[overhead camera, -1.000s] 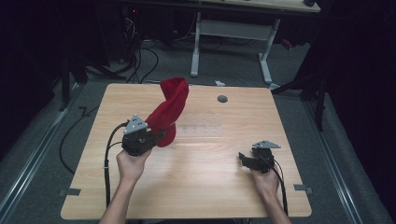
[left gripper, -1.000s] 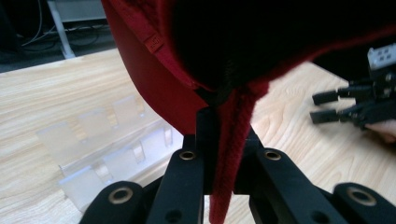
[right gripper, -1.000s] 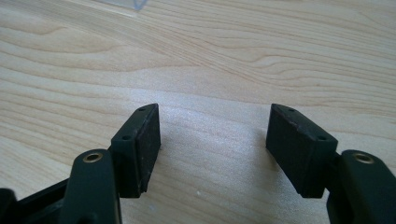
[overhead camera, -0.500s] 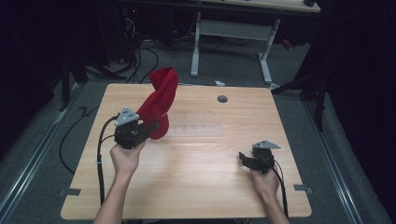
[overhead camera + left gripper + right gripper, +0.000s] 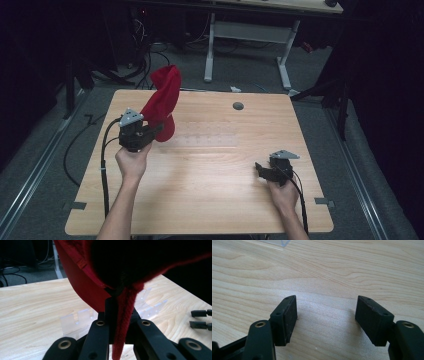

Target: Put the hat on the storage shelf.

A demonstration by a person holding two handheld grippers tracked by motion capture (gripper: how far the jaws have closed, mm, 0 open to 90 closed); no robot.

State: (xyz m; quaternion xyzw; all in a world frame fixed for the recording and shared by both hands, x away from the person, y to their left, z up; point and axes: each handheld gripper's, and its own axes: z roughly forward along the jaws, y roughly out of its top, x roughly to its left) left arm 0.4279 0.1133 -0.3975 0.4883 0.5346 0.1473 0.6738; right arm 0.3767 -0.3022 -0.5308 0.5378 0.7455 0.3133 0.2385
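While the red cloth (image 5: 162,102) is being lifted clear of the wooden table (image 5: 200,200) at its left side, it is being pinched by the left gripper (image 5: 152,132), whose jaws are pressed together on a folded edge of the fabric. In the left gripper view, a thick red hem of the red cloth (image 5: 82,285) is being squeezed between the two black jaws of the left gripper (image 5: 117,322), and the rest is being held up above them, draping toward the camera. A clear plastic rack (image 5: 77,318) is being seen lying on the table just beyond the cloth, and it is showing faintly near the table's middle in the high view. The right gripper (image 5: 261,170) is being rested low at the table's right side, well apart from the cloth, with its jaws spread and nothing between them (image 5: 324,315).
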